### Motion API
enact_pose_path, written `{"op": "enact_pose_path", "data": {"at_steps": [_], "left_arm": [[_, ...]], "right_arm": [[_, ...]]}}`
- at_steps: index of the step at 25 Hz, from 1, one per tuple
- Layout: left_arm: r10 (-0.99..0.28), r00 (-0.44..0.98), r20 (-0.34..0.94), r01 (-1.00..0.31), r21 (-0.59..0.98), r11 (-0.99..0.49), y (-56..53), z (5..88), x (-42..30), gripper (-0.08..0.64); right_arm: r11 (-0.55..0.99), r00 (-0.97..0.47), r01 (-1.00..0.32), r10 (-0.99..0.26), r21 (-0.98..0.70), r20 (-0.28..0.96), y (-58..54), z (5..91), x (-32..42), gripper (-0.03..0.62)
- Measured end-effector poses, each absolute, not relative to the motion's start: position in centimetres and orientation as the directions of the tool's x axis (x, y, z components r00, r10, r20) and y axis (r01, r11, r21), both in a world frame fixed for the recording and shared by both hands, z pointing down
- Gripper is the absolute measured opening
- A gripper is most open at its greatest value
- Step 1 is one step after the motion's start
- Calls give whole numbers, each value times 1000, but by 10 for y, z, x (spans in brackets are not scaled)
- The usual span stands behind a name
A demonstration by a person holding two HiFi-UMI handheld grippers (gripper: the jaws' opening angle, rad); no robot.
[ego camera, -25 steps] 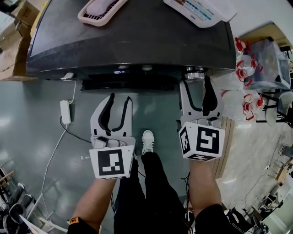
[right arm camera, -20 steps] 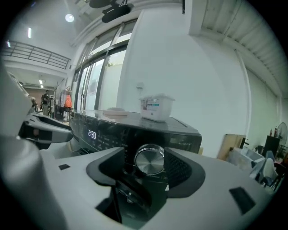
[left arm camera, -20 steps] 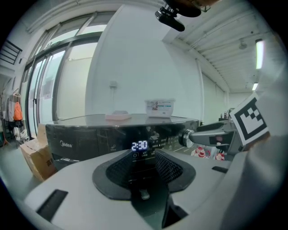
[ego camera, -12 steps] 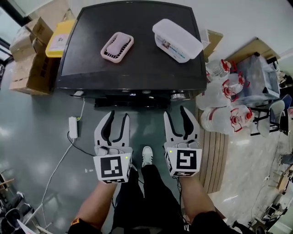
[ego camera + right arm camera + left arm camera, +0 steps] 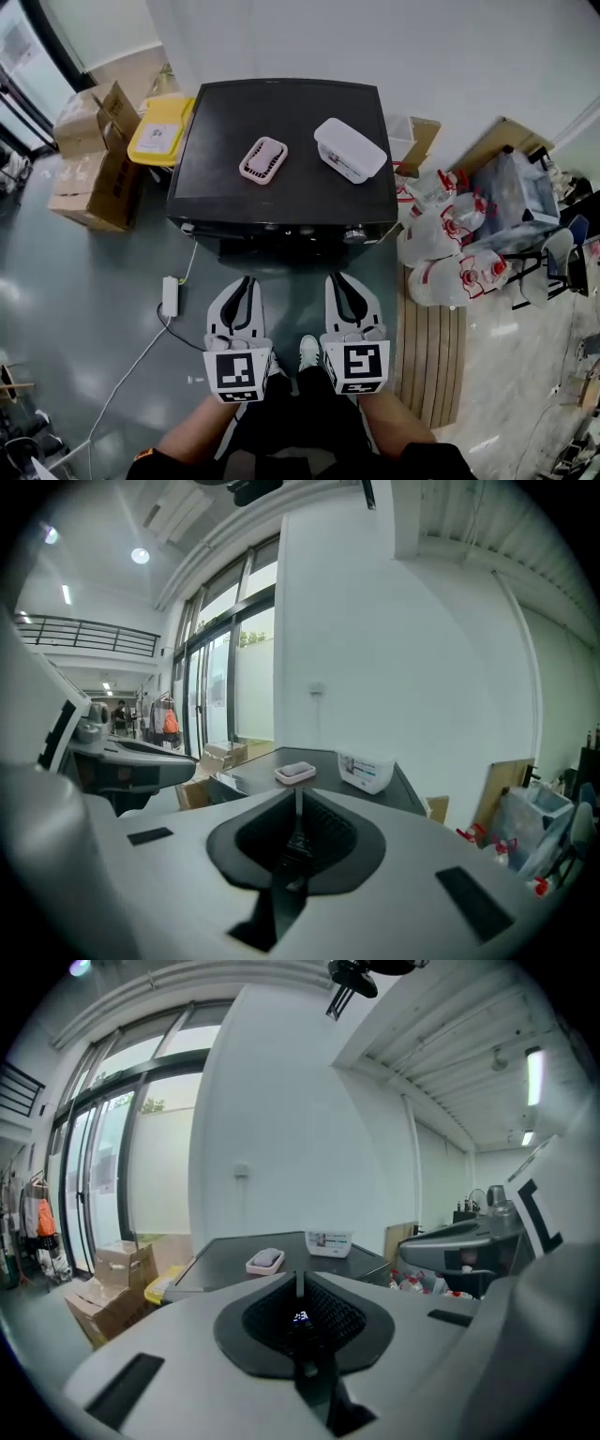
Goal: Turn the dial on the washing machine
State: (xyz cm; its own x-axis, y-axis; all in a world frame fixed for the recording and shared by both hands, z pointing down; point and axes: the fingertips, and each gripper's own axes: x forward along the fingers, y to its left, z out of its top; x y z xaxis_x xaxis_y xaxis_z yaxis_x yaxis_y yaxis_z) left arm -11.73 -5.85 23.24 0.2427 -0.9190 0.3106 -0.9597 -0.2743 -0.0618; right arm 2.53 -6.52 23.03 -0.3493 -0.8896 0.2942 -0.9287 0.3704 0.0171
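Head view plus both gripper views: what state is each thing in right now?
Left gripper: shut, empty; jaws just closed.
Right gripper: shut, empty; jaws just closed.
Dial: untouched, clear of both grippers.
White box: lid on, on the washer.
Soap dish: flat on the washer.
Cardboard box: flaps open.

Open floor (image 5: 286, 281) before washing machine (image 5: 225, 122); bottles (image 5: 450, 253) crowd right, boxes (image 5: 94, 159) left.

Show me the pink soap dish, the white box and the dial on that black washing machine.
soap dish (image 5: 263, 159): head view, middle of its slotted tray.
white box (image 5: 350, 149): head view, centre of its lid.
dial (image 5: 353, 235): head view, its small silver top edge.
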Motion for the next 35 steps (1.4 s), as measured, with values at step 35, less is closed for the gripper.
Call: {"op": "enact_pose_path", "data": {"at_steps": [35], "left_arm": [[-894,336,295,-932,-33,-361,37,165,-106,14]], "right_arm": [[456,-443,-890,-866,2,233,25,158,5,14]]}}
